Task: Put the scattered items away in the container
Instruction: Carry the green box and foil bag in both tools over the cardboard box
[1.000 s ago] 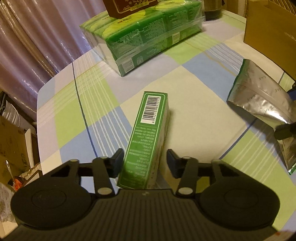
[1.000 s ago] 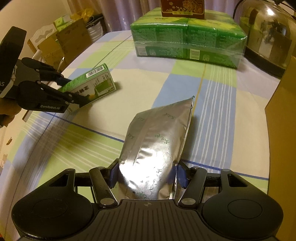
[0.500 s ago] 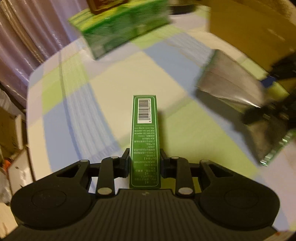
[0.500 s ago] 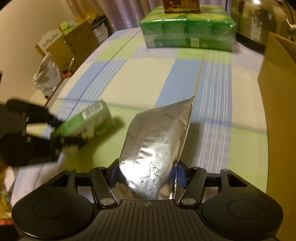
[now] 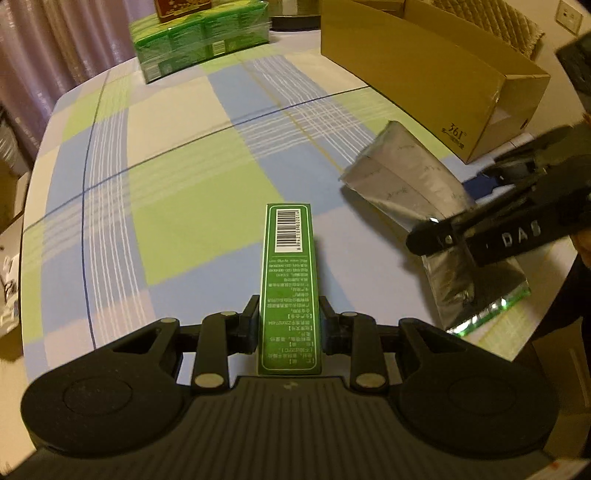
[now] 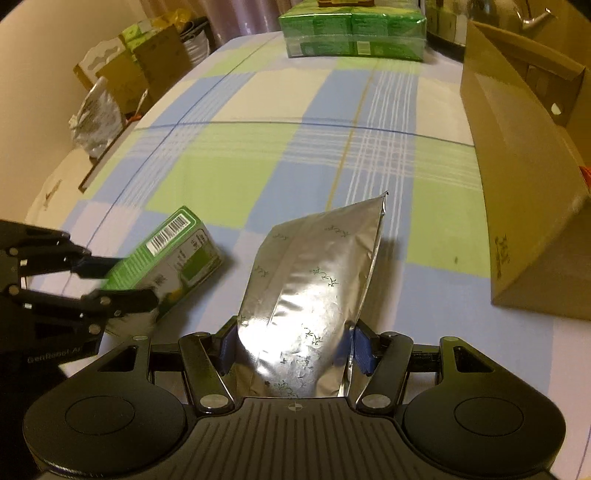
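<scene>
In our left gripper (image 5: 289, 320) we hold one narrow green carton (image 5: 289, 280), rigid card, printed with small text and a barcode at its far end, jaws drawn in tight on its long sides, clear of the cloth; in our right gripper (image 6: 291, 347) we hold one silver foil pouch (image 6: 314, 291), crinkled and glossy, faintly patterned, its sealed top edge pointing away, blue-padded jaws at a middling spread pressing both its sides; beneath both, a table (image 5: 177, 192) under a smooth checked cloth in green, blue and cream; to the right, an open brown cardboard box (image 5: 424, 74), matte, long-walled, near the pouch but apart from it; at the far edge, a film-wrapped green multipack (image 6: 351, 33), shiny, with a dark box on top.
</scene>
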Demonstrator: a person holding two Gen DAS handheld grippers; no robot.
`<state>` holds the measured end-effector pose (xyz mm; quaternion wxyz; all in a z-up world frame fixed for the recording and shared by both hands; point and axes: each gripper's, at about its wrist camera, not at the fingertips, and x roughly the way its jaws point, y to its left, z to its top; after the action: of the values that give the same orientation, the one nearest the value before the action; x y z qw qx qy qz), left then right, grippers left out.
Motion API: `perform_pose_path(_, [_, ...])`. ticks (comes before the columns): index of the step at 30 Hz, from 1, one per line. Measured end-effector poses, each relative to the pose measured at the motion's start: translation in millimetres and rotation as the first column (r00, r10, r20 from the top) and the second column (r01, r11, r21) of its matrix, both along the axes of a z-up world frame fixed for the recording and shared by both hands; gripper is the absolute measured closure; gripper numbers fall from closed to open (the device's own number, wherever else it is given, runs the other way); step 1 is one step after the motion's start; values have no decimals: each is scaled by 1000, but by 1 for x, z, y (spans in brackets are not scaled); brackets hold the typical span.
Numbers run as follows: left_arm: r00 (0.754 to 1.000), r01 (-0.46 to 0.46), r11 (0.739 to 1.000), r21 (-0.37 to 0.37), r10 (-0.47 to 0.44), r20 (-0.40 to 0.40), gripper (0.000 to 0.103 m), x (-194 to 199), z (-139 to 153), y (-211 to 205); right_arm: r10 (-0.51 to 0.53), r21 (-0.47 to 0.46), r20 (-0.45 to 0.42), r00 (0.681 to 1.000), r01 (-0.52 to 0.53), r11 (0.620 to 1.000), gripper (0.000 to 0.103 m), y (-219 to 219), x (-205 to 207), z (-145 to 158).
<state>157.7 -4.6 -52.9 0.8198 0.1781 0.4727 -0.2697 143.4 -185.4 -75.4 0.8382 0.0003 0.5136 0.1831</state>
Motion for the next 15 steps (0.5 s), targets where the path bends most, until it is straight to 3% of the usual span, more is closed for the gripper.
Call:
perform_pose_path(7, [1000,-17,1000,3,17,-10,76,-11,-5,-7,-17,23,2,1000,17,1000,45,-9,-12,-6])
perform_pose_path(15, [1000,-2,999,36,3,-27,75,4,-14,-18,-27,54,10,1000,26,998,32,-17,-15,-9])
